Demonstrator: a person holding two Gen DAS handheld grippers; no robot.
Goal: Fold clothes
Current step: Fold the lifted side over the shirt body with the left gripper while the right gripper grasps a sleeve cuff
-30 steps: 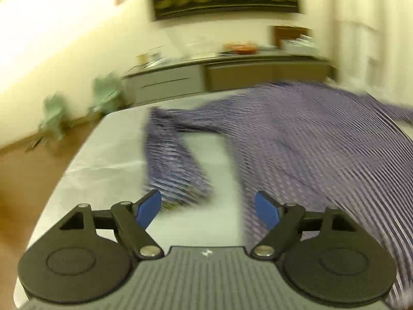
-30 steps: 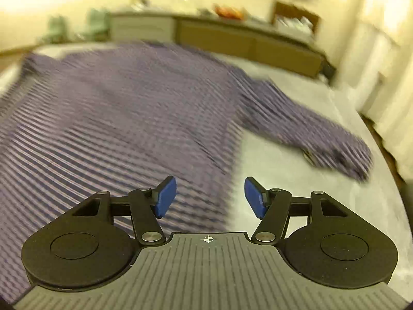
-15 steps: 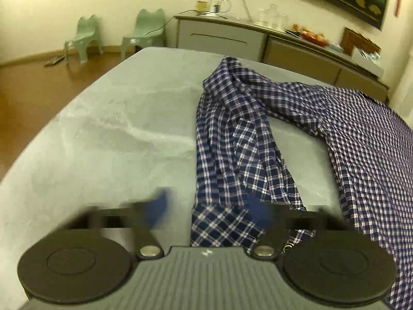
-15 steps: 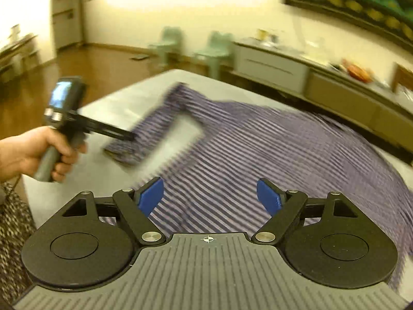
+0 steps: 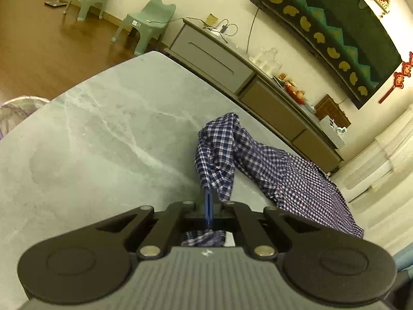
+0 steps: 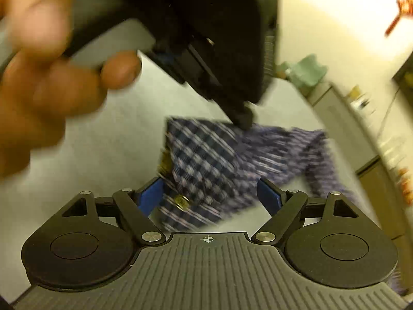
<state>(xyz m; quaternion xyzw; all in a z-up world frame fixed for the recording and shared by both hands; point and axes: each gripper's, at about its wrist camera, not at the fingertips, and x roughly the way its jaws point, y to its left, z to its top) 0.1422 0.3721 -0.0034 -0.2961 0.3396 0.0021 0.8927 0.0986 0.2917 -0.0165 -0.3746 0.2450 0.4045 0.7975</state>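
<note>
Left gripper (image 5: 208, 208): fingers pressed together on the cuff end of the sleeve (image 5: 219, 155), which rises ahead of the fingertips in a raised fold and then drops to the right into the body of the shirt (image 5: 309, 188), spread flat on the table (image 5: 103, 142). Right gripper (image 6: 210, 196): blue fingers (image 6: 151, 197) set wide apart, with the buttoned cuff (image 6: 196, 178) lying between them; contact with the pads cannot be told. Above and ahead of these fingers, the hand (image 6: 38, 77) grips the left gripper's handle, its tip meeting the checked cloth. Beyond the table stand a sideboard (image 5: 232, 72) and two chairs (image 5: 147, 23).
</note>
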